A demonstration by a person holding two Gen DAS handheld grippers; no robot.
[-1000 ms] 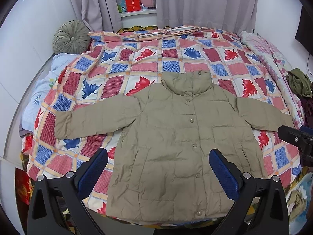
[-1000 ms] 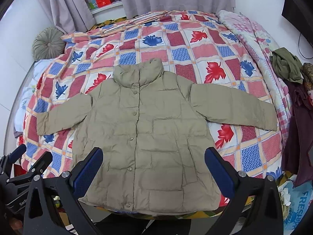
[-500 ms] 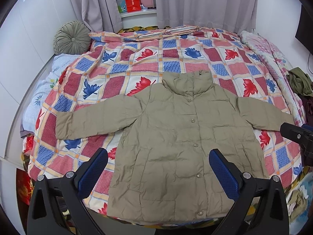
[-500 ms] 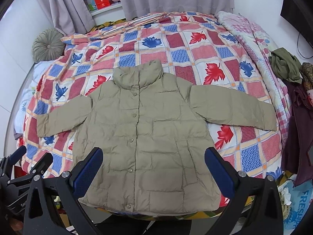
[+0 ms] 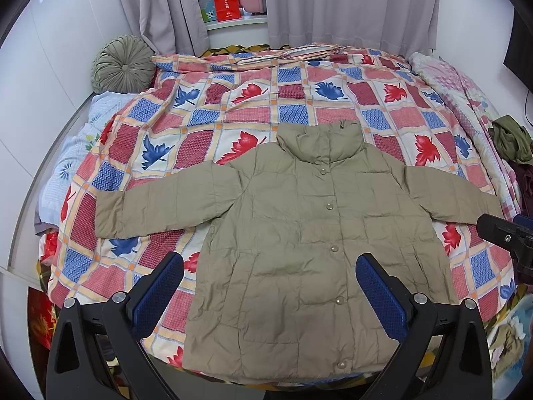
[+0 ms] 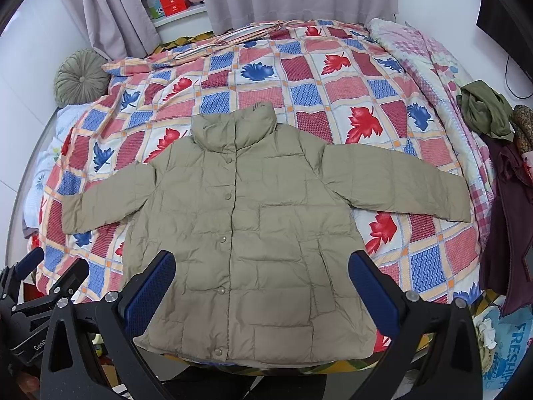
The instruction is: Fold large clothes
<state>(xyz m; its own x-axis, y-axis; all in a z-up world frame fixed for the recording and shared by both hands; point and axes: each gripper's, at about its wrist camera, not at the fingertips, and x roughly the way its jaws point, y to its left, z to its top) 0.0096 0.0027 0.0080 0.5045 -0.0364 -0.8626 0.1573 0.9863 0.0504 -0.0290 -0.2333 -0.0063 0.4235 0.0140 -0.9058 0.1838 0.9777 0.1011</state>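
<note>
A: We saw the khaki quilted puffer jacket (image 5: pixel 299 250) flat on the patchwork-quilt bed (image 5: pixel 299 100), hem at the edge; left tongs (image 5: pixel 269 290) and right tongs (image 6: pixel 261 286) were wide apart, empty.

B: We judged the slick padding might slip or spring back, or get dragged off.

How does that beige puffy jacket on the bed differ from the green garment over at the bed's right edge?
The beige jacket is spread flat, sleeves out and snapped shut; the green garment is crumpled in a heap. The jacket is pale khaki, the garment darker olive. The jacket lies mid-quilt; the garment sits at the edge. Neither is folded yet.
</note>
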